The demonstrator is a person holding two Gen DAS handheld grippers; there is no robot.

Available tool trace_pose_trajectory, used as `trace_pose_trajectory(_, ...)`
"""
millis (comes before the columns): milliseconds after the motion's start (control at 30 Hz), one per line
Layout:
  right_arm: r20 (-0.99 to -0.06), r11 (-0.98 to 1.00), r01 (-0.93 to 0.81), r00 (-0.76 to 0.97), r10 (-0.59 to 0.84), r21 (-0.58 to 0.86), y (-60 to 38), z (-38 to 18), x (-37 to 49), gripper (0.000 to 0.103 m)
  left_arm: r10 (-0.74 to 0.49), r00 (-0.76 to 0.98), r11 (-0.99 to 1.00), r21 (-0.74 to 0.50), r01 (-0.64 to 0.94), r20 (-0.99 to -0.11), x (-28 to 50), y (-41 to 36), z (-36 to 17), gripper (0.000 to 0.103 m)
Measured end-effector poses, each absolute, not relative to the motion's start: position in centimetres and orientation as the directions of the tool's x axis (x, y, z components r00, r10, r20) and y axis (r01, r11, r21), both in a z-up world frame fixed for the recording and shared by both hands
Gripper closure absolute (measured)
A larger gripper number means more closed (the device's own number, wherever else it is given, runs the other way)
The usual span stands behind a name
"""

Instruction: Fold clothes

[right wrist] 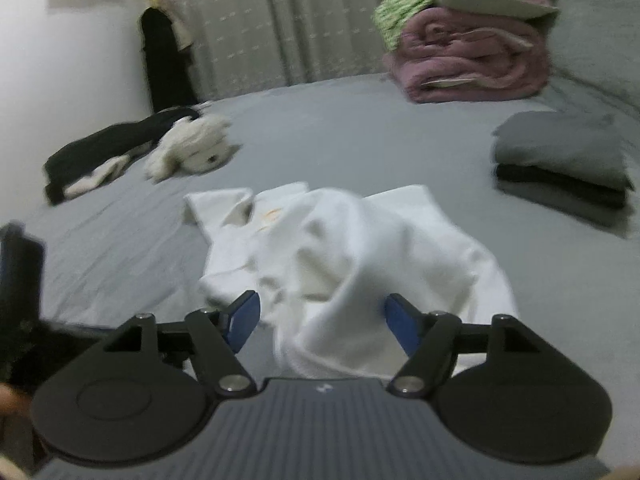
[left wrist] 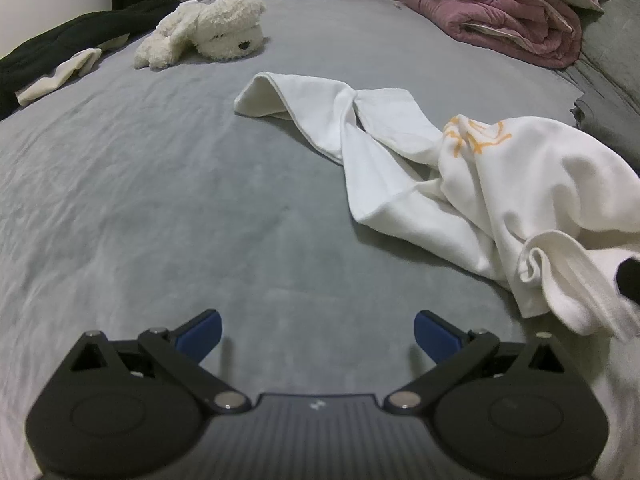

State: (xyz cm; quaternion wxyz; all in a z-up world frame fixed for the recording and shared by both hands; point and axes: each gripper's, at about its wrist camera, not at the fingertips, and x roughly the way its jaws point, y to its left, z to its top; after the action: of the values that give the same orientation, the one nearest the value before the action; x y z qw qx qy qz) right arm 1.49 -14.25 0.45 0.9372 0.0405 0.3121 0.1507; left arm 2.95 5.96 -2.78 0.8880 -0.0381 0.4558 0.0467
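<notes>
The right wrist view is blurring with motion, so the crumpled white cotton garment with an orange print is reading as soft folds with no sharp edges, and its near end is disappearing behind the right gripper, whose blue-padded fingers are standing spread, released, with cloth bunching between them. In the left wrist view the garment is lying on the wrinkled grey bedsheet, its long axis running from the centre of the frame toward the lower right, where its ribbed hem is being cut off by the frame edge. The left gripper is hanging open over bare sheet, grasping nothing. A fluffy cream plush dog is lying at upper left beside a black garment; a rolled pink quilt is sitting at upper right.
</notes>
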Motion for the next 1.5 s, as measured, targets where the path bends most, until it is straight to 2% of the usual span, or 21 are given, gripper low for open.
trace_pose_trajectory(167,-0.569,0.945,-0.306,0.759,0.316,0.116,-12.6,0.2,1.0,0.03,0.055,0.582,0.992,-0.019,-0.121,-0.811,2.9,6.0,-2.8,0.0)
trace_pose_trajectory(367,-0.499,0.933,-0.351,0.796,0.341,0.079,-12.1,0.9,-0.1,0.034,0.057,0.584,0.992,-0.019,-0.124,-0.809,2.9,6.1,-2.6,0.0)
trace_pose_trajectory(533,-0.466,0.909,-0.417,0.802,0.372,0.009,-10.6,1.0,-0.6,0.041,0.06,0.585,0.991,-0.021,-0.131,-0.809,3.0,6.4,-2.5,0.0)
trace_pose_trajectory(600,-0.475,0.896,-0.443,0.794,0.381,-0.023,-9.8,0.6,-0.5,0.042,0.062,0.586,0.991,-0.022,-0.135,-0.808,3.1,6.5,-2.4,0.0)
trace_pose_trajectory(733,-0.565,0.908,-0.41,0.77,0.296,-0.082,-8.6,-1.2,1.3,0.043,0.066,0.585,0.99,-0.019,-0.138,-0.808,3.0,6.8,-2.4,0.0)
trace_pose_trajectory(833,-0.616,0.921,-0.377,0.749,0.242,-0.097,-8.5,-2.5,2.7,0.055,0.064,0.584,0.99,-0.022,-0.138,-0.81,3.0,7.0,-2.4,0.0)
trace_pose_trajectory(867,-0.627,0.923,-0.37,0.744,0.229,-0.102,-8.6,-2.8,3.0,0.068,0.062,0.583,0.99,-0.023,-0.138,-0.81,3.1,7.1,-2.4,0.0)
trace_pose_trajectory(900,-0.64,0.925,-0.366,0.736,0.221,-0.101,-8.6,-3.2,3.3,0.092,0.061,0.582,0.99,-0.025,-0.138,-0.811,3.1,7.2,-2.4,0.0)
trace_pose_trajectory(933,-0.65,0.929,-0.359,0.728,0.219,-0.09,-8.8,-3.4,3.4,0.101,0.058,0.583,0.99,-0.029,-0.139,-0.81,3.1,7.3,-2.3,0.0)
trace_pose_trajectory(967,-0.658,0.934,-0.35,0.721,0.218,-0.075,-9.0,-3.5,3.6,0.101,0.053,0.585,0.99,-0.036,-0.139,-0.81,3.0,7.5,-2.3,0.0)
trace_pose_trajectory(1333,-0.593,0.859,-0.416,0.624,0.509,0.3,-12.1,-0.2,0.8,0.1,-0.017,0.594,0.979,-0.134,-0.153,-0.804,3.1,8.7,-1.8,0.001)
trace_pose_trajectory(1500,-0.54,0.773,-0.483,0.554,0.634,0.412,-12.6,1.2,-1.2,0.1,-0.042,0.596,0.975,-0.164,-0.151,-0.802,3.0,9.0,-1.9,0.001)
